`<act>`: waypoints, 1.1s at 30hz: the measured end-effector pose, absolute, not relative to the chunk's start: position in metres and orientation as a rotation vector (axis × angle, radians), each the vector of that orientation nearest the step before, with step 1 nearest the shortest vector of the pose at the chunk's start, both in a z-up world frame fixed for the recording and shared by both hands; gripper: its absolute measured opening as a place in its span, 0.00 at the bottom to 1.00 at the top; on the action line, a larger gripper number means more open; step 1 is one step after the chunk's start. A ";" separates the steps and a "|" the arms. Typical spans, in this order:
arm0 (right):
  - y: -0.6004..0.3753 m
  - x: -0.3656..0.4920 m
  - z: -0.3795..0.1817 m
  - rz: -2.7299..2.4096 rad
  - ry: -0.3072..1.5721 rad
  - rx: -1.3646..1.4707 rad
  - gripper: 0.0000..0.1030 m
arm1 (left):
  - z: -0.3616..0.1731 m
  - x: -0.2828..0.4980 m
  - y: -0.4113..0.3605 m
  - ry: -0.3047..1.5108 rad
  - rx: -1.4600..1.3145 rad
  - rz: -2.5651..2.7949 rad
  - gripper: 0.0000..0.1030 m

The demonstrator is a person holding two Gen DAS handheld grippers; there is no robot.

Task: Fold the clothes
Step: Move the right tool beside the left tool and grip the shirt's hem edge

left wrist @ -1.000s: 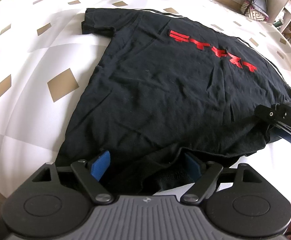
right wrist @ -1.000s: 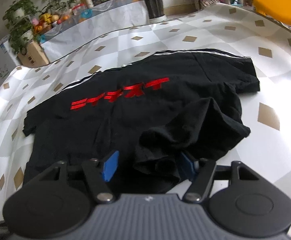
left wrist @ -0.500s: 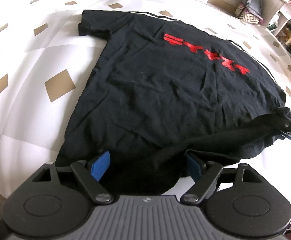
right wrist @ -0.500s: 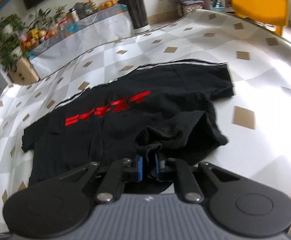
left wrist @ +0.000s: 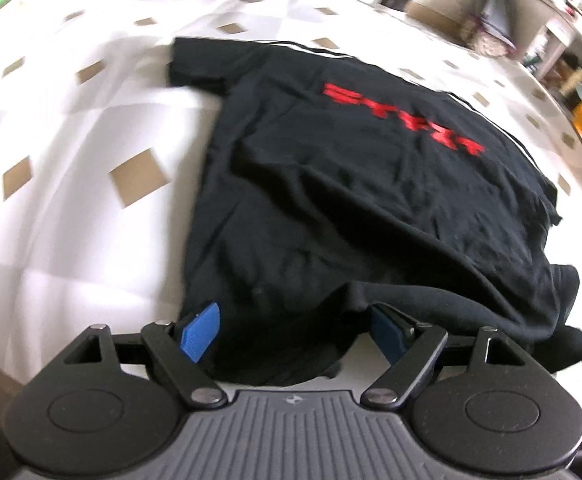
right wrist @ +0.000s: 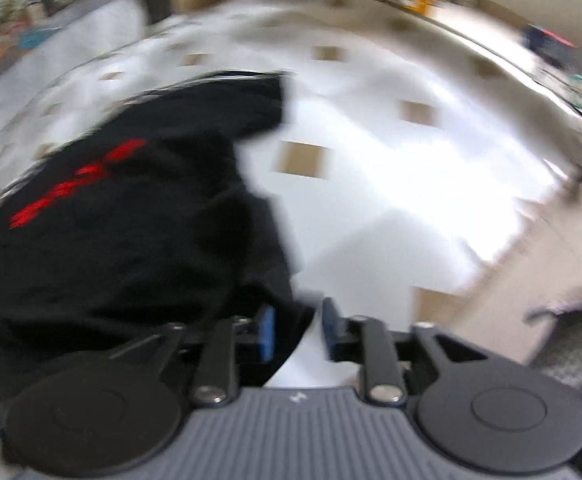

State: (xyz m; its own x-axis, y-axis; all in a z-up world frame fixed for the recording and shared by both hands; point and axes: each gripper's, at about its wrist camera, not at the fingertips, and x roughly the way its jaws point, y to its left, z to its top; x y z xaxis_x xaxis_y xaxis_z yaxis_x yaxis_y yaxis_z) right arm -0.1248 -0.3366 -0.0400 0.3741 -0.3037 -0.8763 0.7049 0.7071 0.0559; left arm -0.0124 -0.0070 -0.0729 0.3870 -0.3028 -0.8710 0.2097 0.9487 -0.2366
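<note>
My two grippers at the near hem of a black shirt on the bed.

Left gripper gapes wide over the hem, gripping nothing; right gripper is part-open, cloth between its pads, grip unclear. Red lettering is unreadable; bare bedding lies right.

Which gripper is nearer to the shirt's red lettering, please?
Hard to call. The left gripper is open over the shirt's hem; the right gripper is at its corner, the lettering beyond both.

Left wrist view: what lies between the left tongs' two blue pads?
The black T-shirt's bunched hem lies between the left tongs' open blue pads, with white tablecloth below; seen in the left wrist view.
</note>
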 end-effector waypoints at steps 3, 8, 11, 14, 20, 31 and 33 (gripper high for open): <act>-0.334 -0.127 -0.032 -0.638 0.932 0.456 0.32 | -0.072 -0.011 0.004 1.131 -0.133 -0.300 0.78; -0.309 -0.122 -0.028 -0.447 0.928 0.416 0.42 | -0.072 -0.011 0.010 1.132 -0.158 -0.287 0.79; -0.294 -0.119 -0.026 -0.333 0.922 0.391 0.42 | -0.071 -0.013 0.010 1.132 -0.155 -0.285 0.79; -0.276 -0.115 -0.024 -0.226 0.935 0.363 0.42 | -0.070 -0.013 0.010 1.126 -0.141 -0.275 0.79; -0.228 -0.110 -0.029 0.005 0.980 0.288 0.42 | -0.069 -0.012 0.010 1.123 -0.147 -0.269 0.79; -0.174 -0.108 -0.044 0.246 1.037 0.260 0.44 | -0.071 -0.009 0.007 1.143 -0.152 -0.267 0.79; -0.171 -0.107 -0.047 0.263 1.042 0.288 0.45 | -0.071 -0.009 0.007 1.147 -0.150 -0.270 0.79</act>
State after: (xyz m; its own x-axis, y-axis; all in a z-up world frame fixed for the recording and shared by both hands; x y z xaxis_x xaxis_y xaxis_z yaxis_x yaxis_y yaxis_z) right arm -0.1067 -0.1707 -0.0469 0.4793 0.3472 -0.8061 -0.0770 0.9315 0.3555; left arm -0.0088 0.0071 -0.0710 0.3838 -0.2871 -0.8776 0.1342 0.9577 -0.2546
